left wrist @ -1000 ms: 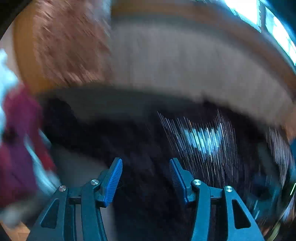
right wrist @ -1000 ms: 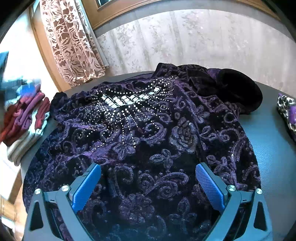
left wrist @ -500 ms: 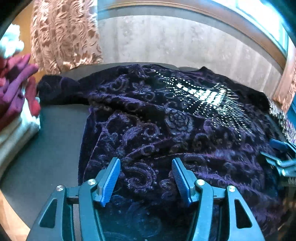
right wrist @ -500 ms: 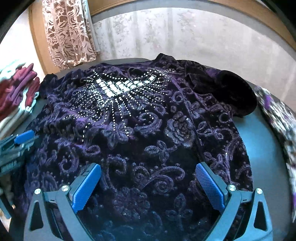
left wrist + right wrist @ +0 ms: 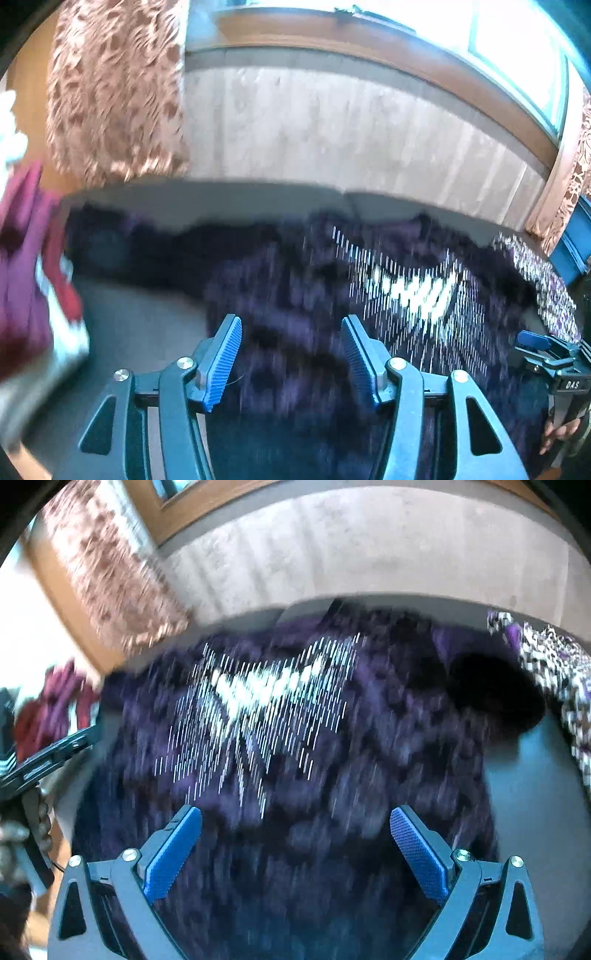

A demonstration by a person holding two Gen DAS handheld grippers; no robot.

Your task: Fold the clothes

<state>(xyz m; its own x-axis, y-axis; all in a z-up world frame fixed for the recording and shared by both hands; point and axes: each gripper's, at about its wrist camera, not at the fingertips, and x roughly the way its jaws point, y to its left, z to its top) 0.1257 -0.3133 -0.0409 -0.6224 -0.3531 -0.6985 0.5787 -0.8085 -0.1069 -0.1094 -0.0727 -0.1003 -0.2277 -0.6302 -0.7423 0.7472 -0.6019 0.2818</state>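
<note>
We hover our left gripper [image 5: 291, 363] and right gripper [image 5: 295, 854], jaws released and empty, over the purple top [image 5: 332, 775] lying spread and unfolded on the desk [image 5: 528, 794], folding all ahead.

A dark grey table [image 5: 528, 794] is seen, blurred. A dark purple velvet garment [image 5: 295, 775] with a sparkling stud pattern is spread flat across it. A folded pile of maroon and white clothes [image 5: 26, 295] is set at one end, a patterned purple-and-white cloth [image 5: 554, 672] at the other.
</note>
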